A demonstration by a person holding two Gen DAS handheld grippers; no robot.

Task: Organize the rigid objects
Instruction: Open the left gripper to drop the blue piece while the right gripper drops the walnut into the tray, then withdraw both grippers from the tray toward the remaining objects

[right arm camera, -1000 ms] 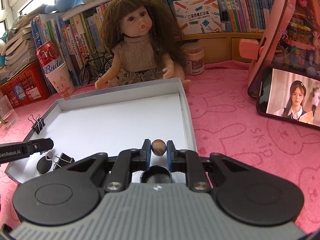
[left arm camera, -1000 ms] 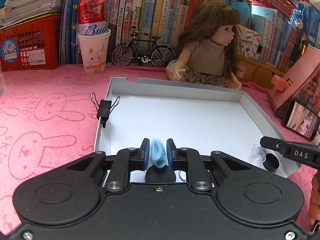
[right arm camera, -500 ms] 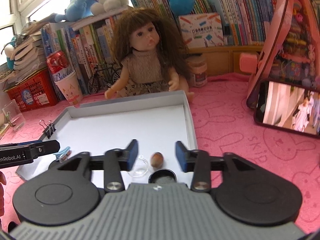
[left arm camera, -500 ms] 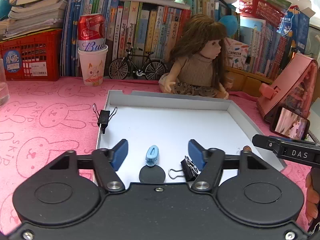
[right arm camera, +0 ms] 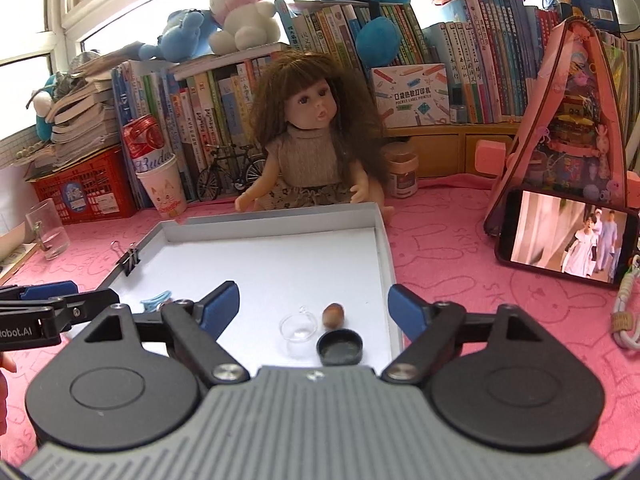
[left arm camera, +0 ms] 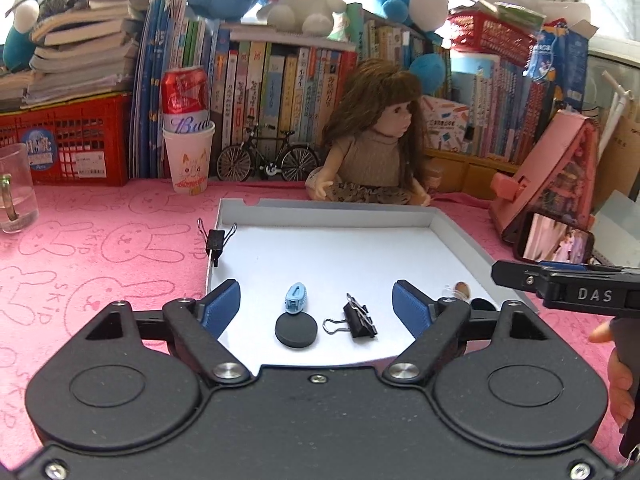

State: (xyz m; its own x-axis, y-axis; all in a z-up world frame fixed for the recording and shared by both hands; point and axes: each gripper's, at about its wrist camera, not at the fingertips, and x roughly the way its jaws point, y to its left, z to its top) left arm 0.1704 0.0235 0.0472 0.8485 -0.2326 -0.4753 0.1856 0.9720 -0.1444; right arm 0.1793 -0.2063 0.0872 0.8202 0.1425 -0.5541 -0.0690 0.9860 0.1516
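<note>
A shallow white tray (left arm camera: 332, 206) (right arm camera: 384, 240) lies on the pink cloth. In the left wrist view a light blue hair clip (left arm camera: 295, 298), a black disc (left arm camera: 296, 330) and a black binder clip (left arm camera: 359, 317) rest on its floor. My left gripper (left arm camera: 316, 300) hangs above them, its jaws opening, nothing between its pads. In the right wrist view a brown nut (right arm camera: 333, 314), a clear small dish (right arm camera: 298, 327) and a black cap (right arm camera: 340, 346) lie near the tray's right wall. My right gripper (right arm camera: 314, 300) stands over them, jaws opening and empty.
Another binder clip (left arm camera: 215, 240) is clamped on the tray's left wall. A doll (right arm camera: 316, 152) sits behind the tray, with a cup holding a can (left arm camera: 188, 156), a toy bicycle (left arm camera: 266, 158), books and red baskets. A phone (right arm camera: 564, 240) leans at right, a glass (left arm camera: 14, 188) at left.
Both grippers went from shut to wide and drew back and up. The blue hair clip left the left jaws and lies in the tray; the nut left the right jaws and lies there too.
</note>
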